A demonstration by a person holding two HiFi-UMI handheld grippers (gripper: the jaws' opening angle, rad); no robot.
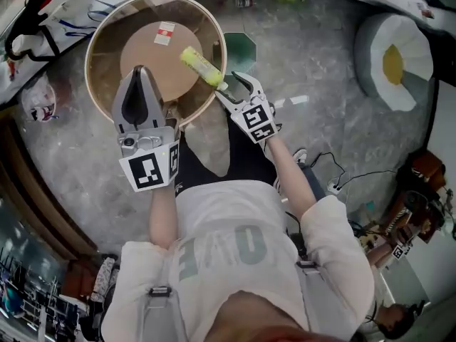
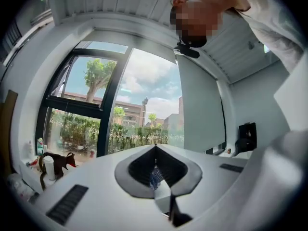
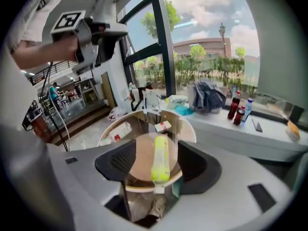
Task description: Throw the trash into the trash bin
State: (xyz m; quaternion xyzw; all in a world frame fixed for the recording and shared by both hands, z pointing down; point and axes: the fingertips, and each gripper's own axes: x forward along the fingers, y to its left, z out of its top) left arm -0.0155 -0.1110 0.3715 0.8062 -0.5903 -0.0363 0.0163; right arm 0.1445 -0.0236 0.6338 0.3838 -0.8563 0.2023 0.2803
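Over the trash bin (image 1: 90, 52), your right gripper (image 1: 230, 87) spreads its jaws apart, the yellow-green bottle (image 1: 201, 66) loose between them; your left gripper (image 1: 141, 71) is closed, empty.

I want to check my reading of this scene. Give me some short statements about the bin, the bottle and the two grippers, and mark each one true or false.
1. The right gripper has its fingers apart, with the bottle between them but not pressed. True.
2. The left gripper holds the bottle. False: its fingers are together, with nothing between them.
3. The trash bin is square. False: it is round.
4. A small white and red box lies in the trash bin. True.
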